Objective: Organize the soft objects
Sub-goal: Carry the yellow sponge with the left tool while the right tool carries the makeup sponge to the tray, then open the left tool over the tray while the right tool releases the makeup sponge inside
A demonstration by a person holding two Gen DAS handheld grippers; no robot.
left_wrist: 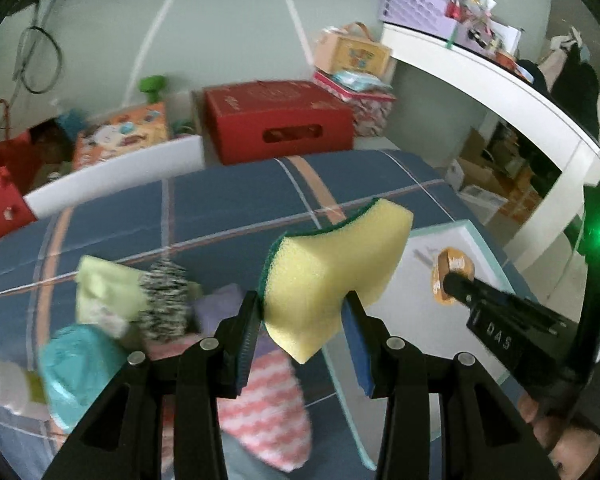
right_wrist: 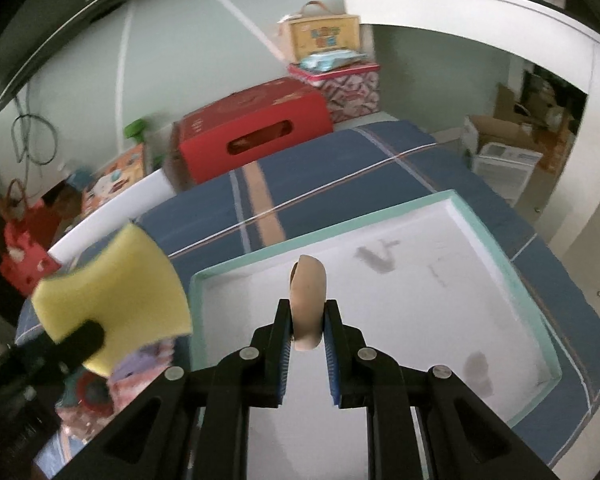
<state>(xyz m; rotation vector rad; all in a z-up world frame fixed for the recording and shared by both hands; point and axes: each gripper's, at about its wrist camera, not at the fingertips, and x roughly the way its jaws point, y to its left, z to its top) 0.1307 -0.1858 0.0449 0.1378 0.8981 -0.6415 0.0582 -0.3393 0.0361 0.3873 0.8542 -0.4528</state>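
Note:
My left gripper (left_wrist: 304, 308) is shut on a yellow sponge (left_wrist: 332, 264) with a green scouring side, held in the air above the blue plaid bedspread (left_wrist: 228, 208). The same sponge (right_wrist: 112, 292) shows at the left of the right wrist view. My right gripper (right_wrist: 307, 316) is shut on a small tan, bun-shaped soft object (right_wrist: 309, 300), held over the white tray (right_wrist: 512, 268) with a mint rim. In the left wrist view that tan object (left_wrist: 452, 276) hangs over the tray (left_wrist: 472, 236) at the right.
A heap of soft things lies on the bed at the lower left: a pink-and-white knit piece (left_wrist: 268, 404), a black-and-white fuzzy item (left_wrist: 166, 300), a teal cloth (left_wrist: 76, 368), a pale green cloth (left_wrist: 104, 288). A red box (left_wrist: 278, 120) stands behind the bed; a white desk (left_wrist: 500, 80) is at right.

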